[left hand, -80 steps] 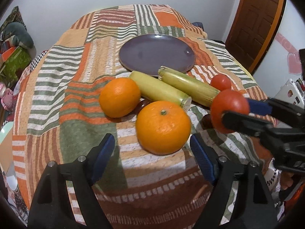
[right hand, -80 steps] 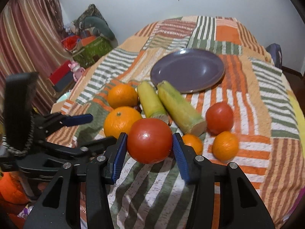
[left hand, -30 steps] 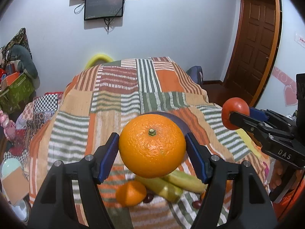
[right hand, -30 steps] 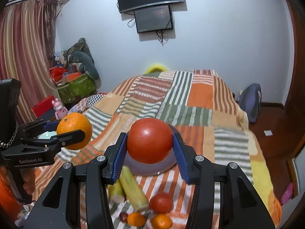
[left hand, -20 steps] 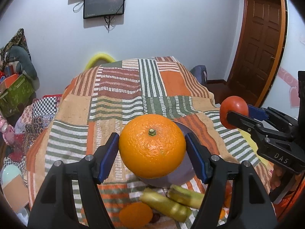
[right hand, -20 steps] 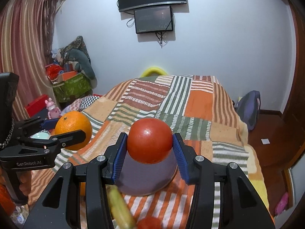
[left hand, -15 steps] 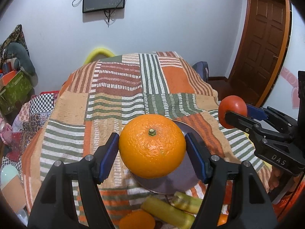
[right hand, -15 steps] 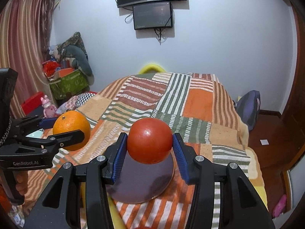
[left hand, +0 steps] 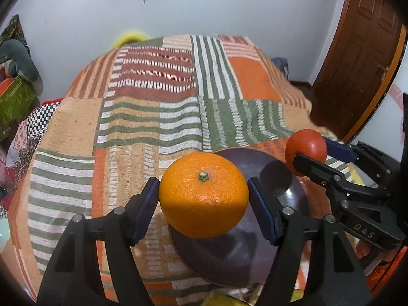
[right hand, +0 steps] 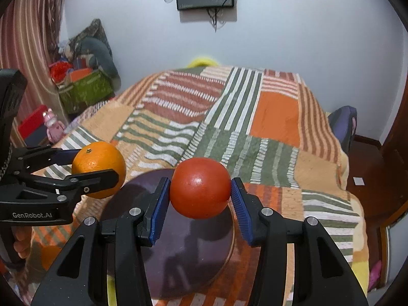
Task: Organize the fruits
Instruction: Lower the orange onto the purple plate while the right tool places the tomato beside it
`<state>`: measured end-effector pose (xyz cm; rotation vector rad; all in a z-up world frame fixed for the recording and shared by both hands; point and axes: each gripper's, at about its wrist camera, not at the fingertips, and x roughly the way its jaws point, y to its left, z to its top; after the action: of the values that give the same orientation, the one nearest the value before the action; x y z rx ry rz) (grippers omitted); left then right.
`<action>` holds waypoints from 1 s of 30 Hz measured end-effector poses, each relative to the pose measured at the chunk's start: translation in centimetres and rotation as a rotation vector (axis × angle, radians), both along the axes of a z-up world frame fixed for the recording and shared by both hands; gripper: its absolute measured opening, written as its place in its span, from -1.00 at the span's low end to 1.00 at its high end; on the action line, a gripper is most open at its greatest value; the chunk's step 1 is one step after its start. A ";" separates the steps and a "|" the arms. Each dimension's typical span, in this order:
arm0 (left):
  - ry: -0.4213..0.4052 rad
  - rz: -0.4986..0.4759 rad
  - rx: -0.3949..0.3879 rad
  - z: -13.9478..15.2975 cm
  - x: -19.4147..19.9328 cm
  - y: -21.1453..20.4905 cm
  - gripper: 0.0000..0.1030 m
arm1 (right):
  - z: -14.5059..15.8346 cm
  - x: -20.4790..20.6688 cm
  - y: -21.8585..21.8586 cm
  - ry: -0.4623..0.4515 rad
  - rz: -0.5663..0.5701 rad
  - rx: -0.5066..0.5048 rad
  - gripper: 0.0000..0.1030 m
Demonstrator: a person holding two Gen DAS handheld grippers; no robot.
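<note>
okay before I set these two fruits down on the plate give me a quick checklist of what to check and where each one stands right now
1. Left gripper clamped on the orange: ok.
2. Right gripper clamped on the tomato: ok.
3. Purple plate bare where it shows: ok.
4. Both fruits over the plate: ok.
5. Grippers apart from each other: ok.
6. Height left above the plate: cannot tell.

White wall [right hand: 306, 38], brown door [left hand: 357, 63]
</note>
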<state>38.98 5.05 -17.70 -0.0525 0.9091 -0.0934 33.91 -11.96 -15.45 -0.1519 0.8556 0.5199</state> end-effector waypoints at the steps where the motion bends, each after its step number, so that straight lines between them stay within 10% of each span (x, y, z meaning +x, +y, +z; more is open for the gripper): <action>1: 0.009 0.000 0.010 -0.4 0.3 0.0 0.35 | -0.4 0.2 0.1 0.010 0.006 -0.008 -0.13; 16: 0.137 -0.029 0.009 -4.0 4.2 0.1 0.35 | -4.1 2.3 1.4 0.091 0.058 -0.094 -0.13; 30: 0.094 -0.034 0.089 -3.3 3.7 -0.6 0.47 | -5.1 2.7 1.4 0.124 0.054 -0.102 0.07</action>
<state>42.69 4.45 -21.01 0.0421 1.0068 -0.0825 36.57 -10.51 -20.55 -0.2390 1.0018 0.5405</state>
